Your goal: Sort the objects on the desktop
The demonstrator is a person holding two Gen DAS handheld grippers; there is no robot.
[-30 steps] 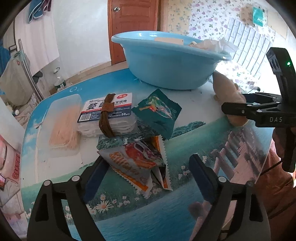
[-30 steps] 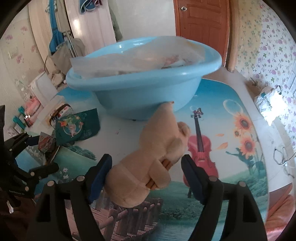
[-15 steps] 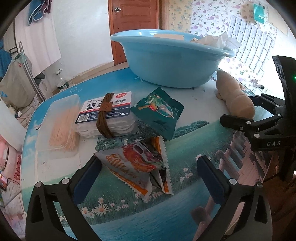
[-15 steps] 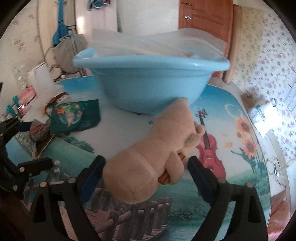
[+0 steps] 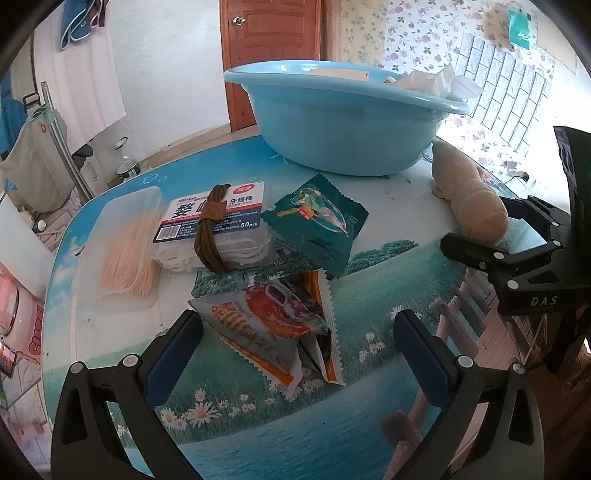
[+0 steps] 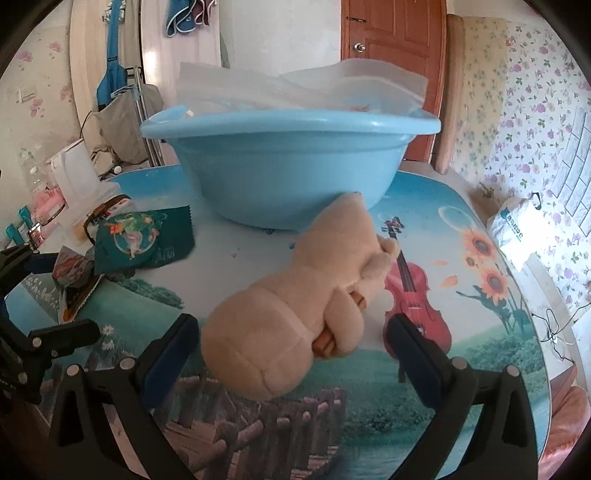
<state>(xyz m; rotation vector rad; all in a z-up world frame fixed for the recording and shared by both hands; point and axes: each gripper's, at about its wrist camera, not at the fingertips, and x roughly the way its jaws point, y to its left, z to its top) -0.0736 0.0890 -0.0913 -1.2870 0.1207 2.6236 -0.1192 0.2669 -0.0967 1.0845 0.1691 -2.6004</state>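
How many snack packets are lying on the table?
2, maybe more: a green packet in front of the basin, an orange-and-white packet nearer the camera, with another wrapper possibly tucked under it.

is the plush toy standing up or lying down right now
Lying down. The plush toy rests lengthwise on the table, beside the blue basin, between the right gripper's open jaws, which do not touch it.

A brown wooden door (image 5: pixel 271 55) with a round metal knob (image 5: pixel 240 20) stands in the background, far ahead of the claw. Floral wallpaper (image 6: pixel 532 92) covers the wall to the right. A white plastic bag (image 6: pixel 517 225) with blue print lies off the desk edge, right of the claw. A beige cloth bag (image 5: pixel 27 173) hangs on a metal rack (image 5: pixel 62 147) at far left. A blue garment (image 6: pixel 186 16) hangs high, upper left.
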